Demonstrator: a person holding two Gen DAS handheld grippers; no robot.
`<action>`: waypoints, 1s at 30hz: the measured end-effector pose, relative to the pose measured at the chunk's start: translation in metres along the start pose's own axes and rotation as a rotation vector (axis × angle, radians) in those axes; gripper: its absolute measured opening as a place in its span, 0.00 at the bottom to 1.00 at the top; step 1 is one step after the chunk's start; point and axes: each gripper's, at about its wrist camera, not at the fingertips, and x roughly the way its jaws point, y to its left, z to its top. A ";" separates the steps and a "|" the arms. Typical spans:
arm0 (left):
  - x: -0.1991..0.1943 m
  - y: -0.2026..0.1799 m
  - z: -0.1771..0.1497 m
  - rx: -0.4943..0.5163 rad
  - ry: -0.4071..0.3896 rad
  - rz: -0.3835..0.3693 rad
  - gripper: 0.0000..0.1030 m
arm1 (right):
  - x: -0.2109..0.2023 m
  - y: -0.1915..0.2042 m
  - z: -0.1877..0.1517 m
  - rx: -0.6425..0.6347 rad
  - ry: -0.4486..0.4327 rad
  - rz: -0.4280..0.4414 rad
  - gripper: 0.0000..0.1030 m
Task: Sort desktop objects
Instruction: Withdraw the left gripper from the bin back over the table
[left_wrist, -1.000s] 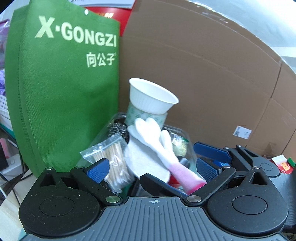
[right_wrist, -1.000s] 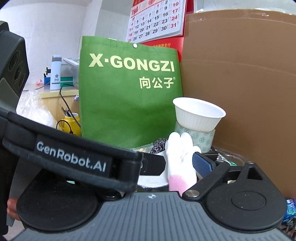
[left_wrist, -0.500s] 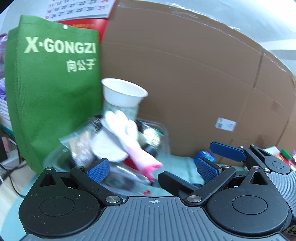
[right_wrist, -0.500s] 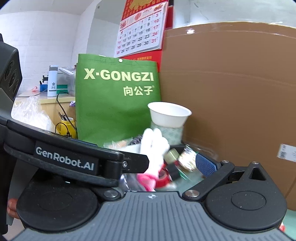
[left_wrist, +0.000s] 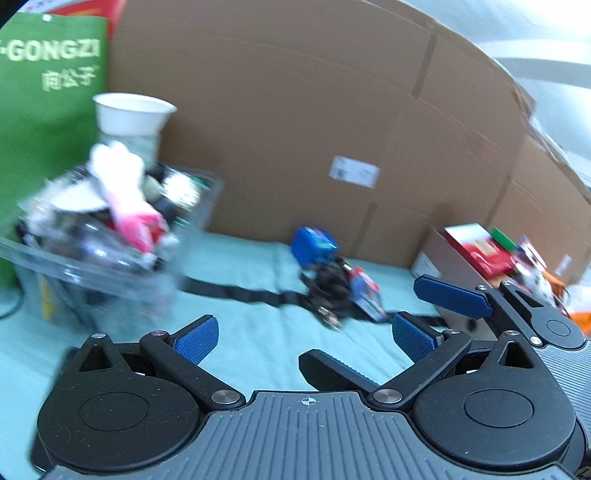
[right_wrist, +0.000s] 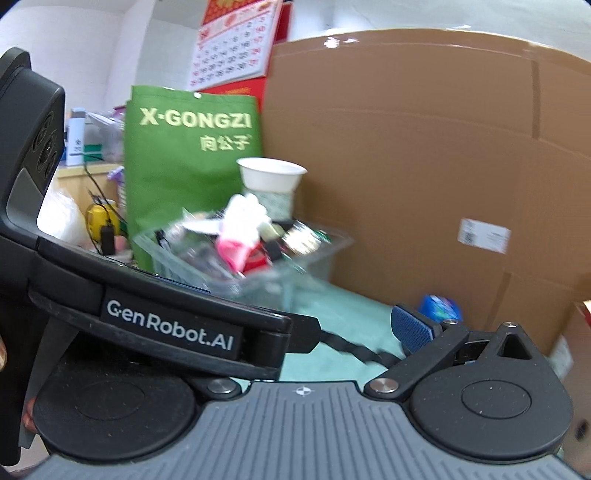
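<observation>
The left gripper (left_wrist: 306, 338) has its jaws spread wide and empty above the teal cloth (left_wrist: 251, 332). The right gripper (left_wrist: 373, 332) is also parted, holding nothing — its blue pad sits just beside the left's. Ahead and left, the clear bin (left_wrist: 110, 273) holds a white-and-pink glove (left_wrist: 122, 192), cuff tilted down toward the grippers, fingers up.

Bare surface (left_wrist: 255, 332) lies mid-front; a full clear bin (left_wrist: 110, 258) blocks the left edge, a black strap (left_wrist: 240, 293) crosses behind.
</observation>
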 end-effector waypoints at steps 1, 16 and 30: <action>0.003 -0.006 -0.003 0.008 0.010 -0.011 1.00 | -0.005 -0.003 -0.004 0.007 0.005 -0.011 1.00; 0.038 -0.090 -0.045 0.081 0.107 -0.130 1.00 | -0.059 -0.055 -0.054 0.125 0.057 -0.146 1.00; 0.081 -0.099 -0.037 0.049 0.153 -0.151 1.00 | -0.037 -0.094 -0.068 0.228 0.098 -0.177 1.00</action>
